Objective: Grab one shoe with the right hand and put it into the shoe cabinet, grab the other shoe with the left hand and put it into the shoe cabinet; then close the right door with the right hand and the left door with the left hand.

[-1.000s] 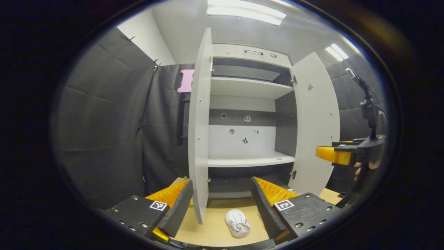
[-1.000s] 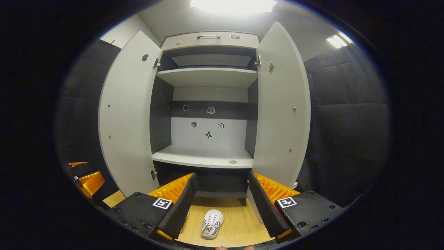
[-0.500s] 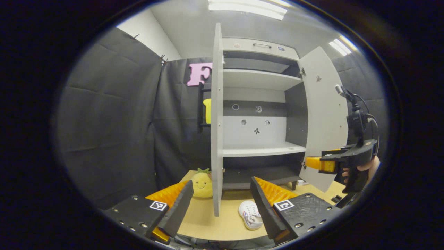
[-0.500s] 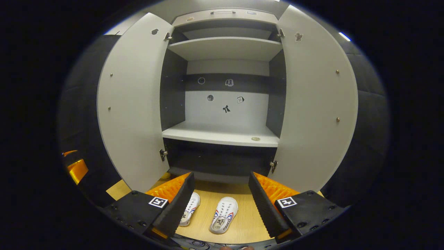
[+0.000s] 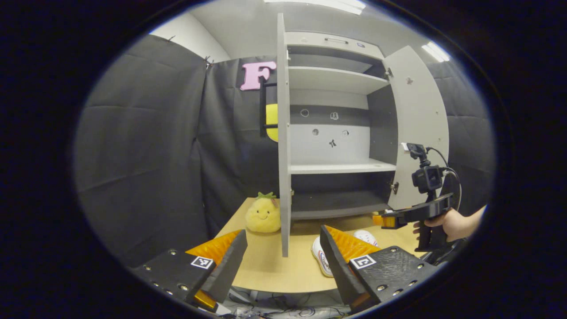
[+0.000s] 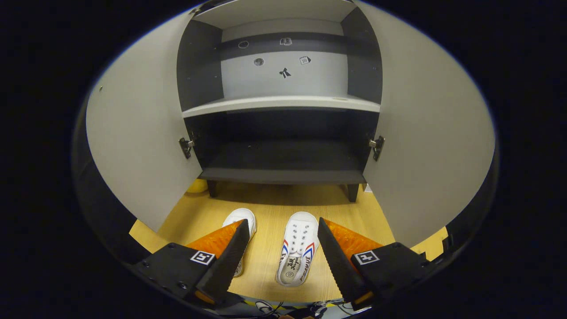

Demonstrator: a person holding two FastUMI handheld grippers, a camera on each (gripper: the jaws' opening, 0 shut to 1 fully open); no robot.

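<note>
Right gripper (image 6: pixel 280 241), jaws wide and empty, hangs over two white canvas shoes (image 6: pixel 297 252) on the wooden surface (image 6: pixel 266 208). Left gripper (image 5: pixel 283 254), equally wide and empty, faces a yellow plush pineapple (image 5: pixel 263 214).

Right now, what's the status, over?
Both tongs open, empty: left, right. Two shoes on table, cabinet doors open. Nothing blocking.

Shows no surely legible text: merely dark printed lettering, too small to make out, on the insole of one shoe (image 6: pixel 297 252), coded square markers (image 6: pixel 202 257) atop the left claw (image 5: pixel 283 230) and right claw (image 6: pixel 282 220), and tiny unreadable stickers (image 6: pixel 285 73) on the shoe cabinet (image 6: pixel 283 153) back wall.
</note>
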